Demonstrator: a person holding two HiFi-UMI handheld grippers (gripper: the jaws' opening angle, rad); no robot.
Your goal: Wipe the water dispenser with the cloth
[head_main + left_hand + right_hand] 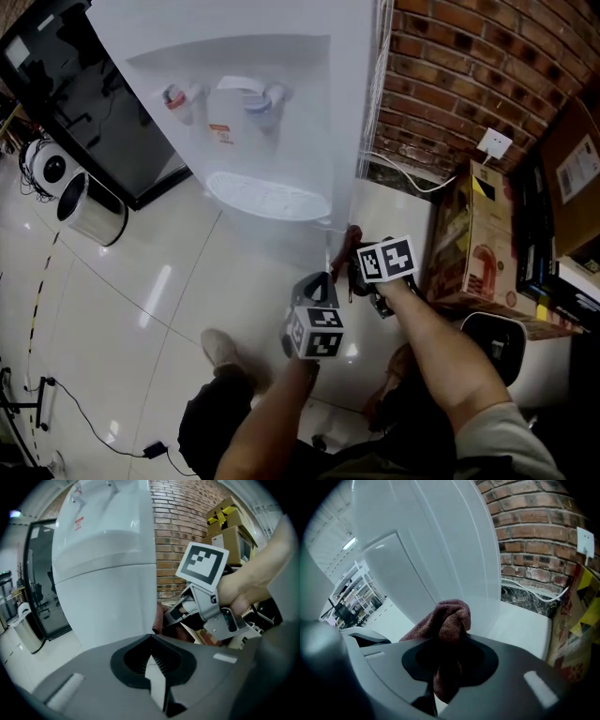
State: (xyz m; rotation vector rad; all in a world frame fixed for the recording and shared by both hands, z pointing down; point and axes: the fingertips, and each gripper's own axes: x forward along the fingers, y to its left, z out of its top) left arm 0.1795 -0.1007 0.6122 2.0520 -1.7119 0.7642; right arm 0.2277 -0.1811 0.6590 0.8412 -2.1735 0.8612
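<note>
The white water dispenser (pixel 272 103) stands against the brick wall, with its taps and drip tray facing me. My right gripper (pixel 354 258) is shut on a dark red cloth (pixel 351 242) low at the dispenser's right front corner. In the right gripper view the cloth (pixel 447 618) bulges out of the jaws of the right gripper (pixel 450 634), close against the dispenser's side panel (pixel 436 550). My left gripper (pixel 325 278) sits just beside and below, pointing at the same corner. In the left gripper view, the left gripper (pixel 151 639) looks shut and holds nothing; the cloth (pixel 158 617) shows beyond it.
Cardboard boxes (pixel 478 234) stand right of the dispenser below a wall socket (pixel 494 142), and a white cable (pixel 403 176) runs along the wall. A steel bin (pixel 89 208) and a dark-framed glass door (pixel 84 103) are at the left. My shoe (pixel 222 349) rests on the glossy floor.
</note>
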